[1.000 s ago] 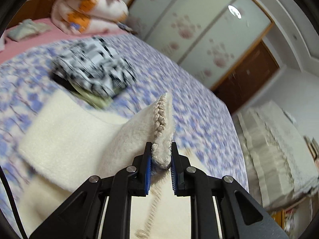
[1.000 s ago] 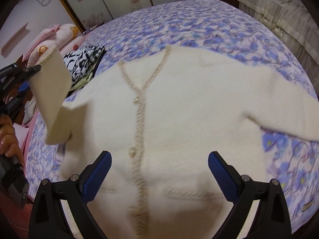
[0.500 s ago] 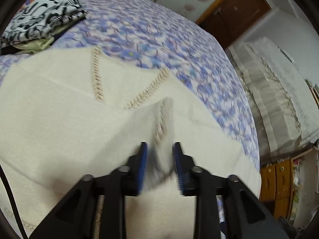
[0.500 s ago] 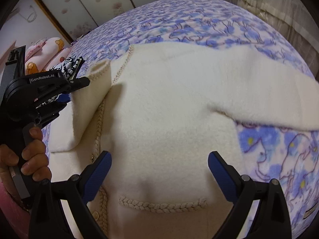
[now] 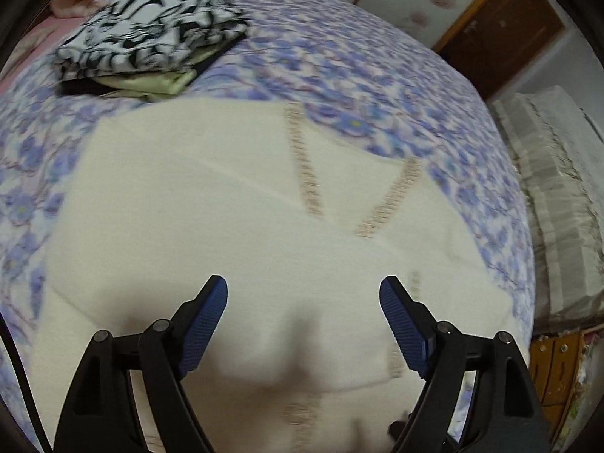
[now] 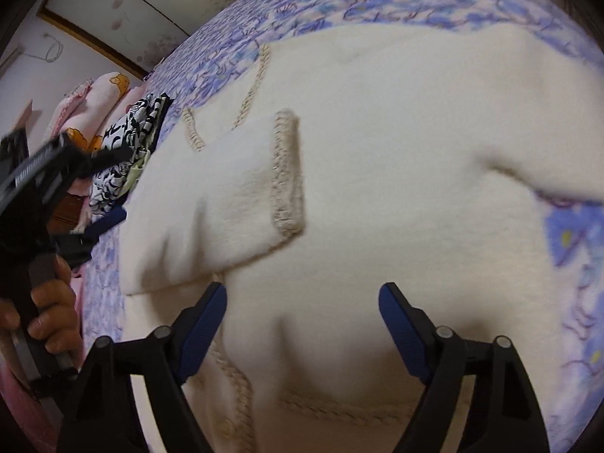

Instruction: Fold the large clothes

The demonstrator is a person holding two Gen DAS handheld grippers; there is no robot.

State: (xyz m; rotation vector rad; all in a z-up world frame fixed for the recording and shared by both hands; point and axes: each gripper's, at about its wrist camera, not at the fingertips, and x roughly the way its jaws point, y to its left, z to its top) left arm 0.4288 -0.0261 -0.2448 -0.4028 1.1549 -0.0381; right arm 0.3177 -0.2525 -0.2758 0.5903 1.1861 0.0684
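A cream cardigan with braided beige trim lies flat, front up, on the bed. One sleeve is folded across its chest, its braided cuff lying loose. The other sleeve stretches out to the right. My left gripper points down over the cardigan. Its jaws are opening and no cloth is pinched between them. The right wrist view shows it at the left edge, gripped by a hand. My right gripper hovers low over the cardigan's body, jaws closing but wide apart, pads off the cloth.
A folded stack of black-and-white patterned clothes sits on the blue-flowered bedspread beyond the cardigan's collar. Pink bedding lies further back. A covered sofa and a wooden cabinet stand past the bed's right edge.
The left gripper brought the sleeve cuff down across the cardigan, let it go and spread its jaws wide. The right gripper sank closer to the cardigan and its jaws narrowed slightly.
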